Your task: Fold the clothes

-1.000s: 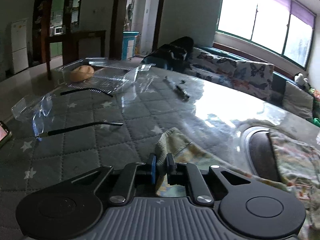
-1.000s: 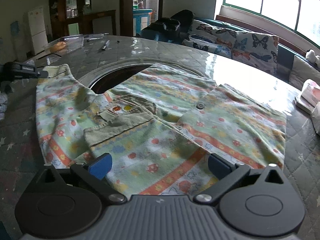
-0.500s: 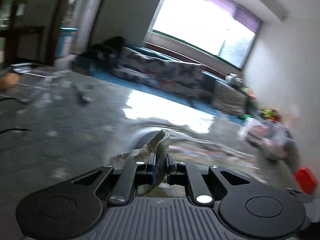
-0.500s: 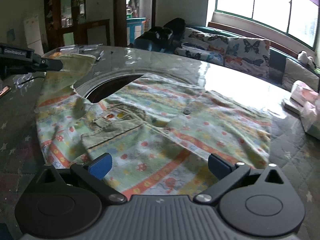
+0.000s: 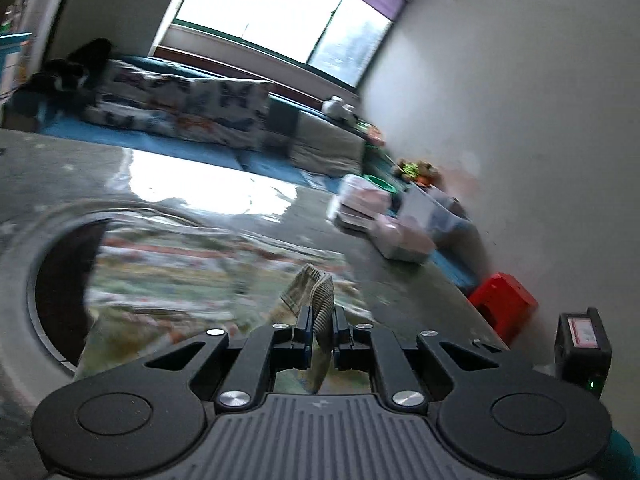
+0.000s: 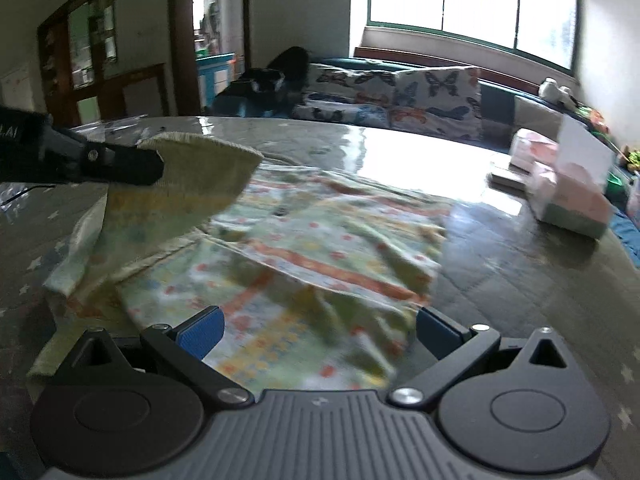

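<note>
- The left gripper (image 5: pixel 320 330) has its jaws closed on one ribbed cuff of the shirt (image 6: pixel 320 240), pinched between the two blue pads and lifted off the worktop (image 6: pixel 500 280).
- In the right wrist view that cuff hangs raised above the left part of the shirt, with the sleeve draping down from it.
- The right gripper (image 6: pixel 318 330) has its jaws spread wide, gripping nothing, with the near hem of the shirt between its two fingers.
- One shirt, patterned in green, orange and white, lies spread across the quilted worktop, partly over a round dark opening (image 5: pixel 68 280).
- Several pale boxes (image 6: pixel 568 196) sit at the worktop's far right edge; blur hides their count.
- One butterfly-print sofa (image 6: pixel 400 100) stands beyond, under one wide window (image 6: pixel 472 0).
</note>
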`<state>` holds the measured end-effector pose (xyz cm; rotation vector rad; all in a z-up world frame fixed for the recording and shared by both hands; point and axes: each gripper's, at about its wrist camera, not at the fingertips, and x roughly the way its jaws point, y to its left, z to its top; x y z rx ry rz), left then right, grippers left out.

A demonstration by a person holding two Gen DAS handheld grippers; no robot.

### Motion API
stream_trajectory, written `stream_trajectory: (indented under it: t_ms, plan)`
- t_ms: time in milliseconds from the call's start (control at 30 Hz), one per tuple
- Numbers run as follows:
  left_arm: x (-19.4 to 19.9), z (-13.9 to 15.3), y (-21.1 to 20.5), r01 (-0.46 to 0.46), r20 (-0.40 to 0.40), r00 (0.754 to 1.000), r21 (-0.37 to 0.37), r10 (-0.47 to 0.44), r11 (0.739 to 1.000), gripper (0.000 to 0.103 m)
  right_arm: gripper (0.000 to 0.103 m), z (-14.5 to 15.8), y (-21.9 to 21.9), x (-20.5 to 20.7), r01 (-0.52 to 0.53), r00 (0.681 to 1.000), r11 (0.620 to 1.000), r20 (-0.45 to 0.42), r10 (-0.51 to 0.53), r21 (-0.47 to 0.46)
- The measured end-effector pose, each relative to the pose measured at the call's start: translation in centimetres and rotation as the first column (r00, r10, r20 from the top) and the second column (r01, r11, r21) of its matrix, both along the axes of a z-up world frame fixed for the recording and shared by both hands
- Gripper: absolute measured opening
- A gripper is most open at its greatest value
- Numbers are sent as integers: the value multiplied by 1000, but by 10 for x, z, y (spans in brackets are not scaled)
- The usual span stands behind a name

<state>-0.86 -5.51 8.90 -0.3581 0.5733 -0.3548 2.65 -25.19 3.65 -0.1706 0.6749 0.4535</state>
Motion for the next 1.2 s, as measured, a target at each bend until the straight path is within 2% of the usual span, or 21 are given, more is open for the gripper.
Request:
stream_trajectory:
  t_ms: [200,333,400,467,633,733,867,967,1067,1133,1200]
  plan:
    - [4,-16,-26,70,-40,997,26,-69,997,11,103,3,-22,1,73,997,997,13,-73,-4]
    - [7,-29,-39,107,-69,992,45,-103,993,17,103,5,-33,3,123,992,992,25,-123,-8]
    - [8,-35,-44,126,-82,989,50,-121,991,26,103,6,-39,4,149,988,989,31,-148,-11]
    - [7,-37,-46,139,-95,986,51,-133,989,47,103,8,-44,5,173,984,985,38,-173,-12]
    - [1,-36,-44,149,-109,984,95,-139,984,65,103,12,-43,7,182,982,983,43,-182,10]
    - [-3,-32,-30,116,-87,991,124,-106,985,77,103,11,-29,6,135,990,991,43,-135,5]
    - [-13,-29,4,18,-71,997,175,-6,984,83,103,8,-5,7,58,998,998,27,-59,9]
    - [-19,-31,28,-62,-64,995,220,78,974,84,102,3,11,12,8,1000,1000,-11,-8,18]
    - [-24,-37,51,-152,-53,984,278,173,949,87,92,-2,24,13,-25,998,999,-56,27,30]
    - [-26,-41,63,-189,-62,975,293,215,937,87,87,-5,30,14,-37,996,999,-79,40,36]
    - [-27,-46,76,-220,-73,965,303,253,927,87,77,-8,33,15,-44,994,998,-99,48,41]
